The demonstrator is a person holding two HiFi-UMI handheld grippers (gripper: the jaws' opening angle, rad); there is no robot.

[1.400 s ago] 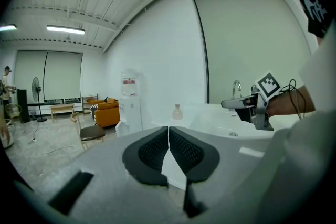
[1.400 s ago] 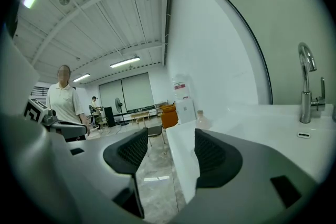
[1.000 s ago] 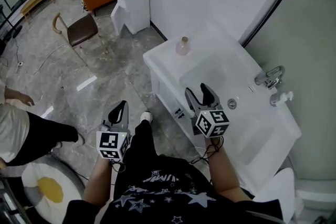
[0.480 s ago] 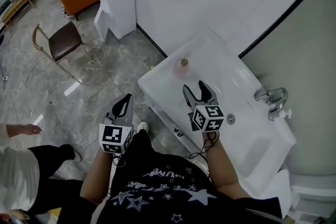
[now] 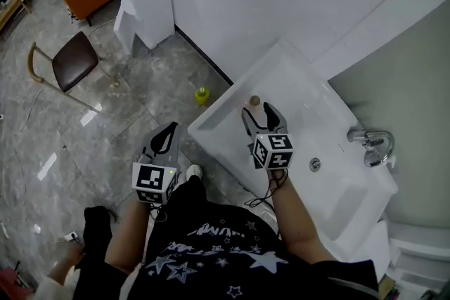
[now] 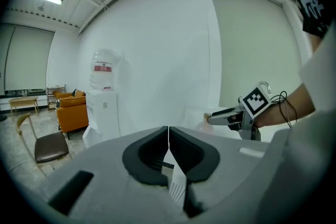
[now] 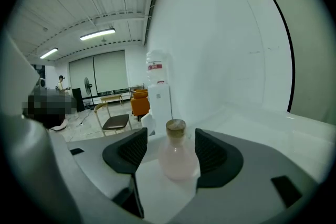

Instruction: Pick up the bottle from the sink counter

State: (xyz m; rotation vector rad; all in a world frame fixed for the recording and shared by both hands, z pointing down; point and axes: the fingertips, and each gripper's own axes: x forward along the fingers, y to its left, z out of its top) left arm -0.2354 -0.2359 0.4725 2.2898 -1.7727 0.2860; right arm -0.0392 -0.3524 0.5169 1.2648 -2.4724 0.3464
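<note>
Sink counter (image 5: 292,77), white, rectangular, basin let into its top: largest item, one corner turned toward me in the head view. Right gripper (image 5: 259,111): jaws spread wide, gripping nothing, standing either side of the bottle without clamping it. Left gripper (image 5: 167,131): jaws pressed together, empty, held beside the counter above the grey floor. Small round-bellied pinkish glass bottle with a cork-coloured stopper (image 7: 178,157): upright near that counter corner. Hazard, as I judge it: one jaw landing first could tip the bottle or shove it over the edge; smooth sloping glass may slip.
</note>
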